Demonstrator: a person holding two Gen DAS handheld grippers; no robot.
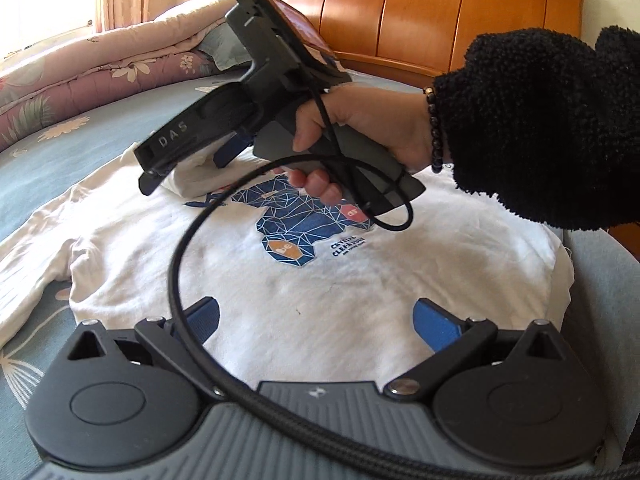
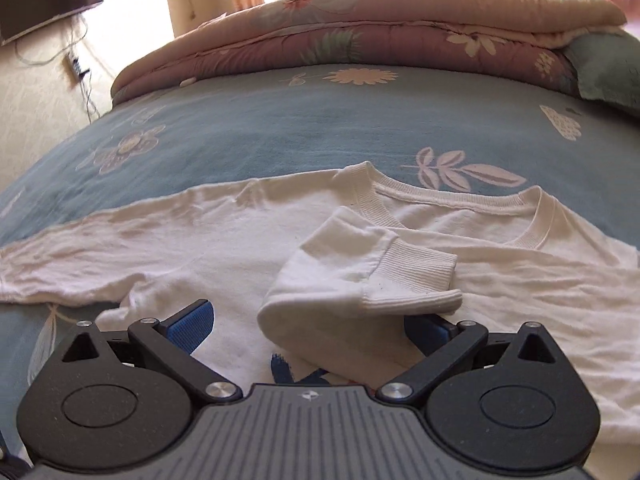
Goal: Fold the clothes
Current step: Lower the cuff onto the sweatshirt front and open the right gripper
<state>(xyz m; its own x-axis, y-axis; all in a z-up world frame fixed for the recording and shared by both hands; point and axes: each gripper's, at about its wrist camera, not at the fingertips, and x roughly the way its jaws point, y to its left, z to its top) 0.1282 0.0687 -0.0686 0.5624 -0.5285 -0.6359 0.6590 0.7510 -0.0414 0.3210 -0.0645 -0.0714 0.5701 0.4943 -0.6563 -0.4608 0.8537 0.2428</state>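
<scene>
A white sweatshirt (image 1: 360,280) with a blue geometric print (image 1: 288,220) lies flat, front up, on the bed. In the left wrist view my left gripper (image 1: 318,320) hovers open over its lower body, blue pads (image 1: 200,316) wide apart and holding nothing. A hand in a black fleece sleeve holds my right gripper (image 1: 218,160) over the chest. In the right wrist view the right gripper (image 2: 310,324) is open. One sleeve (image 2: 352,280) is folded back over the chest, and its ribbed cuff (image 2: 416,272) rests between the fingers, covering part of the right pad. The other sleeve (image 2: 100,248) stretches left. The collar (image 2: 460,204) lies beyond.
A folded floral quilt (image 2: 360,32) and a green pillow (image 2: 604,72) are piled at the far side of the blue flowered sheet (image 2: 260,132). A wooden headboard (image 1: 440,12) stands behind. A black cable (image 1: 180,248) loops from the right gripper across the left gripper.
</scene>
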